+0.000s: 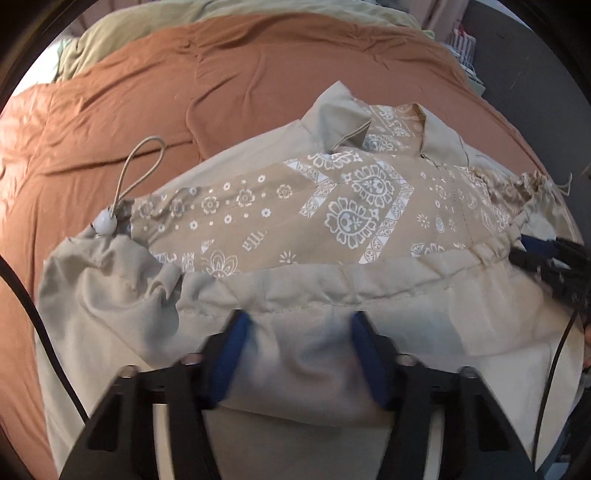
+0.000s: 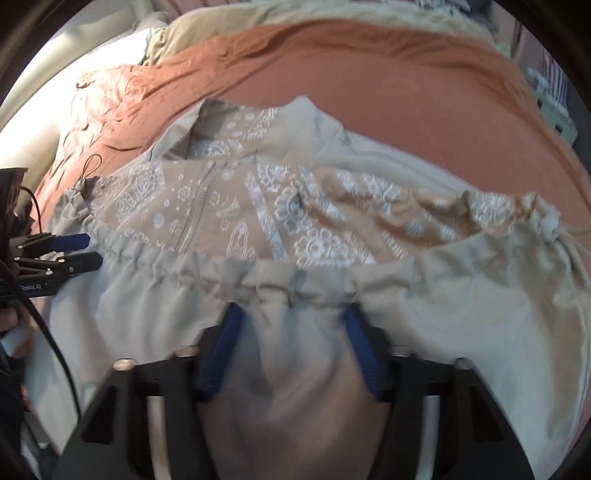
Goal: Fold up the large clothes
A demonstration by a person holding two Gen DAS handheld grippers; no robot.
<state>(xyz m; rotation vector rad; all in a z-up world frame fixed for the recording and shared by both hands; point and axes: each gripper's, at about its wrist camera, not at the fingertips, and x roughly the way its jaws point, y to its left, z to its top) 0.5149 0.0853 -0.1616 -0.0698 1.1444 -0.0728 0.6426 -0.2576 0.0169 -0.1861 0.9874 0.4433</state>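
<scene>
A beige jacket (image 1: 351,206) with a tan paisley lining lies spread on an orange duvet (image 1: 184,92), its collar (image 1: 340,122) on the far side. Its gathered drawstring hem (image 1: 332,280) runs across in front of me. My left gripper (image 1: 299,321) has its blue pads pressed on a bunch of beige cloth just below the hem. My right gripper (image 2: 293,312) pinches the same hem (image 2: 258,284) further along the jacket (image 2: 295,221). Each gripper shows in the other's view: the right gripper (image 1: 546,254) at the right edge, the left gripper (image 2: 86,249) at the left edge.
A white toggle (image 1: 105,223) with a cord loop sits at the hem's left end, another toggle (image 2: 550,225) at the right end. A pale blanket (image 1: 147,22) and pillows (image 2: 74,74) lie beyond the duvet (image 2: 406,92). A wire rack (image 1: 465,44) stands far right. A black cable (image 1: 37,314) hangs left.
</scene>
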